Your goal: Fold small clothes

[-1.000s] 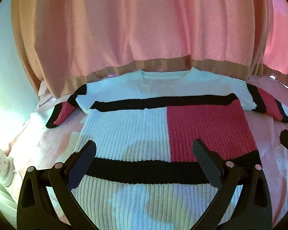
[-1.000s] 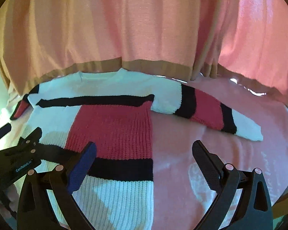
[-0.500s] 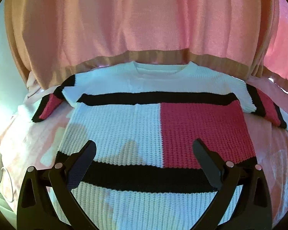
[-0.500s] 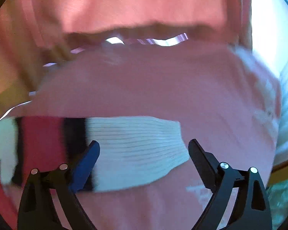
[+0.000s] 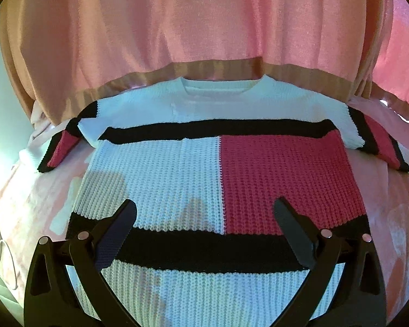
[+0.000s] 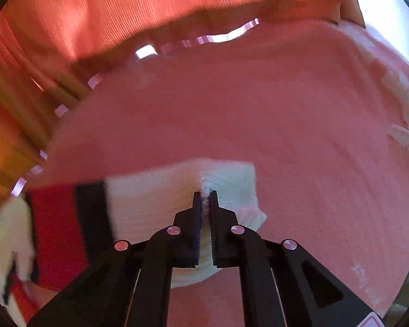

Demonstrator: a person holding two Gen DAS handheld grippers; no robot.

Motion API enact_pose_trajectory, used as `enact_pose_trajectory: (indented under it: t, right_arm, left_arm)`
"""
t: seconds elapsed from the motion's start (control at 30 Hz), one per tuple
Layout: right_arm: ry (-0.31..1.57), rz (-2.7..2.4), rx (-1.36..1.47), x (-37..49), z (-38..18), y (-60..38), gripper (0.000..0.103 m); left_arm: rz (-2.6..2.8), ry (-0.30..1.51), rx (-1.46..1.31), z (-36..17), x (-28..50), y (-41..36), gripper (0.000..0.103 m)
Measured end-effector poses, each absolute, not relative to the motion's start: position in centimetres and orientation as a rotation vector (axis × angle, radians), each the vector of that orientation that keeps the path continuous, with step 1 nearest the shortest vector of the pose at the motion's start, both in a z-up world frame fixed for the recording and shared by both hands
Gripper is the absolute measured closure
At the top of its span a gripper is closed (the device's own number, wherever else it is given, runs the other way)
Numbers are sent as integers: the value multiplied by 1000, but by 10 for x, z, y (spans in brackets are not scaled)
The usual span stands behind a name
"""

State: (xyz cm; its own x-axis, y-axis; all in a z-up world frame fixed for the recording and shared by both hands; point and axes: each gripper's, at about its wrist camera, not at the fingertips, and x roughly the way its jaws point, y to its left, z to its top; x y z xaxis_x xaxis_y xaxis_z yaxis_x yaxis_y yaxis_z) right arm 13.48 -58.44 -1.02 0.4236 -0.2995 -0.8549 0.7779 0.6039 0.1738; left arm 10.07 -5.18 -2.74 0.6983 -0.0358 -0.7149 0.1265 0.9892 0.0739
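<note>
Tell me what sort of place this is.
Probably a bedroom: the sweater lies flat on a pink bedsheet, with pink curtains hanging close behind it.

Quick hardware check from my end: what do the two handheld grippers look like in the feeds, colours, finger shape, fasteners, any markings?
Both are black. The left gripper has two long tapered fingers on open triangular frames, with round silver pivot pins; one ribbed pad looks dark blue. The right gripper shows the same black linkage, four silver pins and toothed finger pads. No cables, sleeves or legible markings show.

Colour-block knit sweater (image 5: 218,179), flat, sleeves outspread
</note>
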Motion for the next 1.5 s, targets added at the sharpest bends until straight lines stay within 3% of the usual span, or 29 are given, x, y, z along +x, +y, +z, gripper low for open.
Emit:
enact_pose_trajectory:
  t: [0.17, 0.37, 0.53, 0.6, 0.73, 0.77, 0.8, 0.87, 0.97, 1.13, 1.23, 1.27, 1.3, 1.33, 1.37, 1.4, 1.5]
  right_arm:
    - [716, -514, 550, 167, 76, -521, 98]
    - [664, -69, 326, 275, 151, -327, 98]
    - [742, 181, 187, 344, 130, -175, 98]
    - [825, 306, 160, 367, 97, -120, 93]
    - [901, 355, 82, 370, 67, -84, 93]
    - [877, 341, 79, 360, 74, -91, 87]
    - [841, 302, 77, 344, 85, -112, 66]
    - [793, 182, 60, 316, 97, -158, 38]
    - [797, 22, 17, 273, 84, -224, 36]
    - [993, -93, 53, 248, -4, -292, 37]
    - [1040, -98, -8, 257, -35, -298, 37]
    - [1039, -97, 10, 261, -38, -302, 37]
    - [1036, -83, 64, 270, -42, -308, 37]
    - [1031, -77, 124, 278, -44, -315, 39]
    - [1025, -68, 169, 282, -44, -320, 54]
    - [1028, -64, 217, 292, -47, -323, 89]
    - [923, -74, 302, 291, -14, -336, 94]
  left_arm:
    - [-105, 775, 112, -22, 98, -53, 5]
    - [-108, 761, 86, -15, 97, -43, 5]
    - [-97, 757, 59, -12, 98, -24, 5]
    - [-93, 756, 46, -12, 102, -18, 5]
    - [-121, 797, -20, -13, 118, -6, 5]
    - [-126, 807, -41, -13, 122, -2, 5]
    - [-140, 816, -75, -12, 129, 3, 5]
    - [-144, 827, -135, -13, 143, 10, 5]
    - [-171, 902, -210, -26, 183, 12, 5]
    - [-102, 1031, -362, -74, 253, 18, 5]
    - [-45, 1024, -342, -91, 271, 22, 12]
    - [-32, 1001, -285, -88, 274, 16, 24]
    - [-40, 999, -258, -87, 276, 13, 48]
    - [-60, 993, -246, -84, 279, 11, 58]
    - [-78, 981, -239, -81, 281, 11, 89]
    - [-97, 969, -243, -77, 284, 13, 95]
    - [-146, 883, -284, -49, 289, 21, 95]
